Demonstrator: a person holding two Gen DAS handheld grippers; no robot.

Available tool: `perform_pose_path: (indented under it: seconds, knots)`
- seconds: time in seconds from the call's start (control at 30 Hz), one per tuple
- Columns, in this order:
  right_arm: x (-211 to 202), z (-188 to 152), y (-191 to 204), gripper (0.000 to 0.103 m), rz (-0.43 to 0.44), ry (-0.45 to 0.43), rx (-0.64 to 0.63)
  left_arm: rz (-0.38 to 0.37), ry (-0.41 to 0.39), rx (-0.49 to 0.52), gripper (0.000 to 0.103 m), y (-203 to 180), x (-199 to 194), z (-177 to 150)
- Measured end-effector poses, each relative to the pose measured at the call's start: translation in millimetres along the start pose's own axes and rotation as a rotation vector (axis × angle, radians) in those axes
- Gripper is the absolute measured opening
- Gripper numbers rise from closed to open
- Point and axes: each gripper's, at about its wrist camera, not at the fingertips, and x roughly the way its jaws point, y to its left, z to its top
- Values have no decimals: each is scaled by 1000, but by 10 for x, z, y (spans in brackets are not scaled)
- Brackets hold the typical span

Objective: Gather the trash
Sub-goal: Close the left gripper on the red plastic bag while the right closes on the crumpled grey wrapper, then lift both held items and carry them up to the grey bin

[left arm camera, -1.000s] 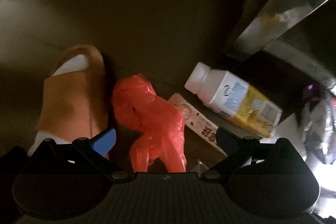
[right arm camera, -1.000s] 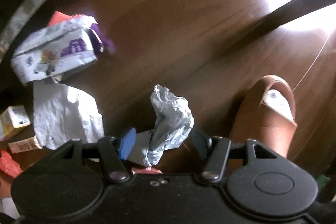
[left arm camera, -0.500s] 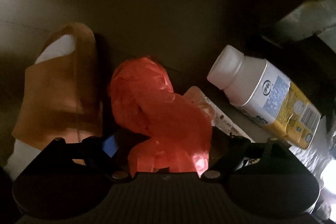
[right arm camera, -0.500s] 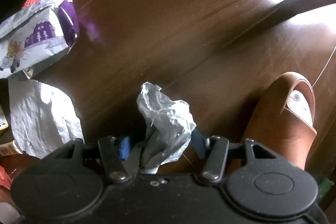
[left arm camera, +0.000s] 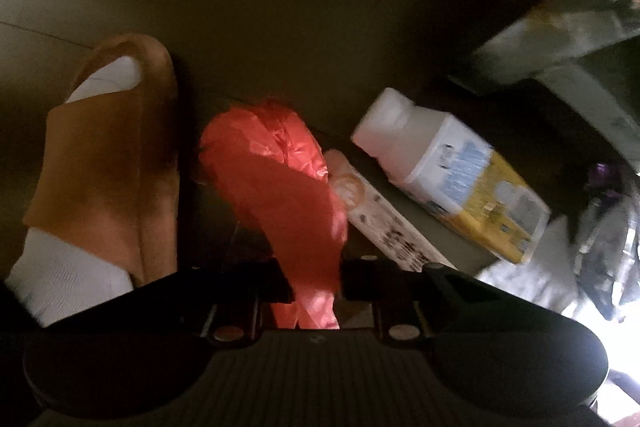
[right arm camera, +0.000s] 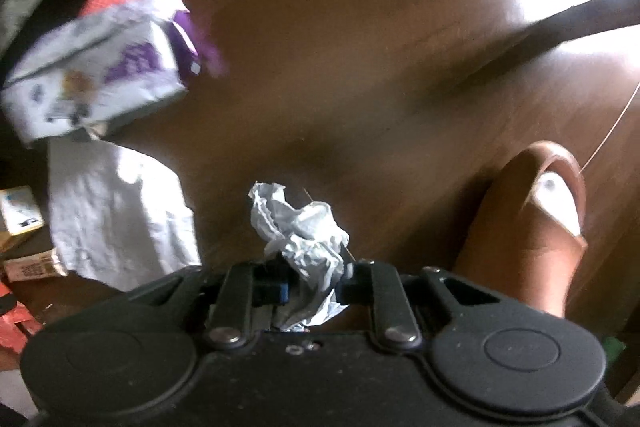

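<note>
Pointing down at brown floor [right arm camera: 360, 47]; flat white paper [right arm camera: 120, 211] left, tan slipper [left arm camera: 108, 163] beside. Left gripper [left arm camera: 314, 283], jaws just closed, pinches red plastic bag [left arm camera: 276, 179]; right gripper [right arm camera: 310, 285], likewise just closed, clamps crumpled grey paper [right arm camera: 300, 227].

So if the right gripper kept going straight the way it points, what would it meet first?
Beyond the crumpled white paper its jaws have just closed on, likely the brown wooden floor; depth is unclear.
</note>
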Motion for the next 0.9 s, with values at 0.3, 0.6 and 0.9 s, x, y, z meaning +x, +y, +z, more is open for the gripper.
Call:
perform_pose_path:
  seconds: [0.3,0.6,0.9]
  knots:
    - [-792,-245,-54,15,53,-97,-11,-59,-22,56,14,-191,-729,-269]
    - [-1855,-484,-179,14,184,-250,-41,-150,-110,148,11,-233,-1623,-616]
    - [-3003,-822,-523,14,293,-452,-86,-286,-251,289,11,-366,-2679,-1128]
